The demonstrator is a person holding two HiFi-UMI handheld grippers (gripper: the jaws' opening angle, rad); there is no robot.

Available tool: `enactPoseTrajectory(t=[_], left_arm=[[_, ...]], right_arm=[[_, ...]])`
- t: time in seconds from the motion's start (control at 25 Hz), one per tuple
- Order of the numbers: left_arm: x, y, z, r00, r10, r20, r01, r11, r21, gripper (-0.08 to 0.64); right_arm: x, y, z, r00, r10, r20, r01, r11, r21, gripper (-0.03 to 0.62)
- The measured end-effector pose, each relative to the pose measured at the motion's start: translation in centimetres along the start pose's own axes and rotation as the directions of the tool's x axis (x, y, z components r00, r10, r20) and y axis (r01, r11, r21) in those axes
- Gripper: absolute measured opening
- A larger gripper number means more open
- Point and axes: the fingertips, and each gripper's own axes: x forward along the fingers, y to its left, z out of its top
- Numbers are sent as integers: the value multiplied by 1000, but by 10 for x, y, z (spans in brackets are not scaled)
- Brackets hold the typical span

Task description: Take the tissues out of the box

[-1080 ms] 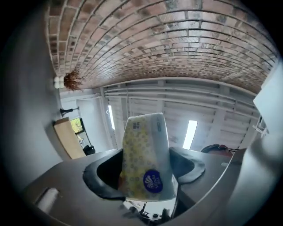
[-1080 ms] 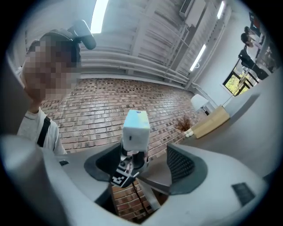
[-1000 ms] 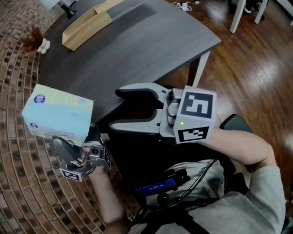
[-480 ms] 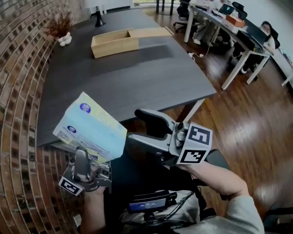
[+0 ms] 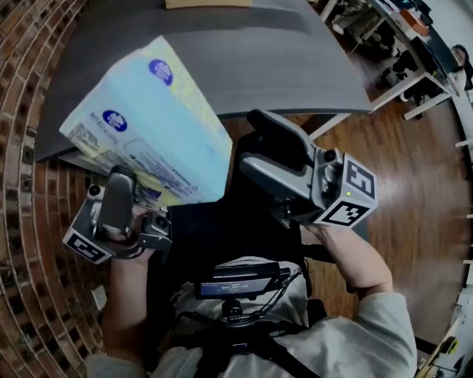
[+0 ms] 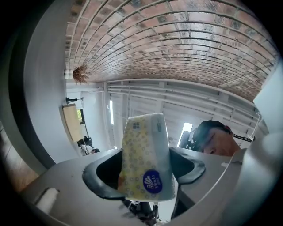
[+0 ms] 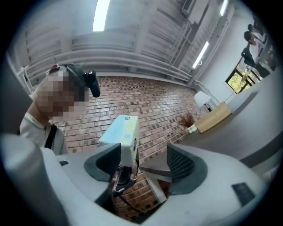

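A pale blue and yellow tissue box (image 5: pixel 151 125) is held up close to the head camera, tilted, in front of the dark table. My left gripper (image 5: pixel 148 199) is shut on the box's lower end, its fingertips hidden under the box. In the left gripper view the box (image 6: pixel 143 159) stands upright between the jaws of that gripper (image 6: pixel 146 176). My right gripper (image 5: pixel 250 144) is open and empty, just right of the box and apart from it. The right gripper view shows the box (image 7: pixel 121 132) beyond its open jaws (image 7: pixel 143 164). No tissue shows outside the box.
The dark grey table (image 5: pixel 251 59) lies ahead, with a wooden tray (image 5: pixel 207 3) at its far end and a small plant (image 7: pixel 188 120) beside it. A brick wall (image 5: pixel 29 111) runs along the left. Wooden floor (image 5: pixel 414 148) and white desks are on the right.
The left gripper has raised the box higher and nearer the head camera, tilting it. The right gripper has stayed open and moved up beside it.
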Motion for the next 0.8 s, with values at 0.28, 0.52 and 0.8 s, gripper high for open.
enactPoseTrajectory(t=[0.28,0.52,0.8], left_arm=[[-4,4,0,1000,11,27,-10,1000,-6,333],[-20,3,10,994,10,112,-2,997,-71,333],[-15,3,12,991,-10,132,20,997,-72,333]], right_arm=[[-3,6,-7,999,34,-7,-34,999,32,324],[-8,8,-17,999,32,5,-32,998,63,324],[-10,14,-11,999,53,1,-53,999,12,324]])
